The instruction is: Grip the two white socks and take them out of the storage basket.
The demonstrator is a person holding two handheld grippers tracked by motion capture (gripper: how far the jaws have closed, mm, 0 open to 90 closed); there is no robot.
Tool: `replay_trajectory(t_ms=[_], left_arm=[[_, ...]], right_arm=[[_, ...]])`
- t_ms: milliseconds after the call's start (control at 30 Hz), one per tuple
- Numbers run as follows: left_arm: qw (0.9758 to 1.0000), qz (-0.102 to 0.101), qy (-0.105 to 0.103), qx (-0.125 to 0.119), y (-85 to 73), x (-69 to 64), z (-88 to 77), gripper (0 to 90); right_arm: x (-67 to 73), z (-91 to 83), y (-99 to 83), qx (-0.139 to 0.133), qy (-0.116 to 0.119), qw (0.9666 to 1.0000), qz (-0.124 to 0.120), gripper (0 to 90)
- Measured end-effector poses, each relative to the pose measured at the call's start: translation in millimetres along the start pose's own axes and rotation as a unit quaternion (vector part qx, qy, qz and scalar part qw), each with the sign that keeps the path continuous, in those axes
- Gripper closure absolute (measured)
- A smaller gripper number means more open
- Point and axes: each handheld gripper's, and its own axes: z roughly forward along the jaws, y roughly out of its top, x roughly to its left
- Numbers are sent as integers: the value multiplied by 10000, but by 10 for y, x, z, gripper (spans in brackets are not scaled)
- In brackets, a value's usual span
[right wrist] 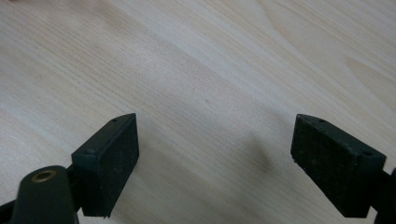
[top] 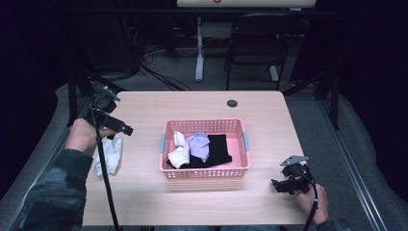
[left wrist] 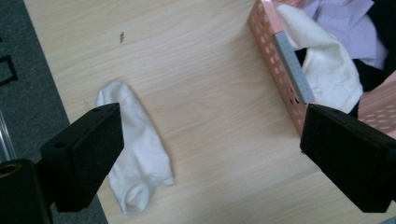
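- Taking socks out of the pink basket (top: 205,172) and laying them on the counter (top: 144,192) seems to be the work in hand; one white sock (top: 108,155) lies flat near the counter's left edge, well apart from the basket.
- We hold the left gripper (top: 126,129) above that sock, released, with nothing between the jaws (the sock sits below them in the left gripper view (left wrist: 135,154)).
- For the next pick we judge it best to swing across to the basket's left end, come down over the second white sock (top: 179,151) and pinch a raised fold, not the wall.
- The basket also holds a lavender piece (top: 199,144) resting partly on a black garment (top: 216,149); the white one touches both, so a slow lift should keep them from dragging along.
- Our right gripper (top: 278,185) rests low at the counter's right, released and empty, over bare wood (right wrist: 201,84).
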Motion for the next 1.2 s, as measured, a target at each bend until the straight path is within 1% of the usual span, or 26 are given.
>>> replay_trajectory(t_ms=[100, 300, 367, 533, 600, 633, 700, 867, 1033, 1133, 1200], left_arm=[[9999, 134, -58, 31, 57, -89, -12, 47], [9993, 347, -132, -36, 145, -277, 10, 38], [9990, 419, -161, -78, 181, -353, 26, 38], [9978, 555, -298, -207, 259, -524, 78, 48], [9971, 655, -326, -219, 305, -637, 130, 48], [9971, 655, -326, -219, 305, -637, 130, 49], [9966, 708, -357, -228, 331, -701, 169, 49], [9959, 788, -398, -216, 401, -848, 332, 46], [9954, 812, -465, -201, 460, -971, 504, 43], [9951, 852, -485, -95, 478, -1036, 622, 46], [9949, 875, -506, -40, 484, -1079, 727, 57]], right_arm=[[2, 6, 1, 5, 35, 10000, 8, 145], [0, 2, 0, -1, 0, 10000, 1, 145], [2, 5, 2, -11, 34, 10000, 11, 145], [0, 4, 2, -8, 25, 10000, 0, 145], [-1, 2, 0, -35, 23, 10000, 15, 145], [-1, 2, 0, -35, 23, 10000, 15, 145], [-2, 0, -1, -46, 49, 10000, 19, 145], [-3, 0, -1, -45, 52, 10000, 19, 145], [-4, -2, -2, -47, 51, 10000, 25, 145], [-10, -10, -3, -22, 21, 10000, -2, 145], [-9, -9, -4, -51, 61, 10000, 32, 145]])
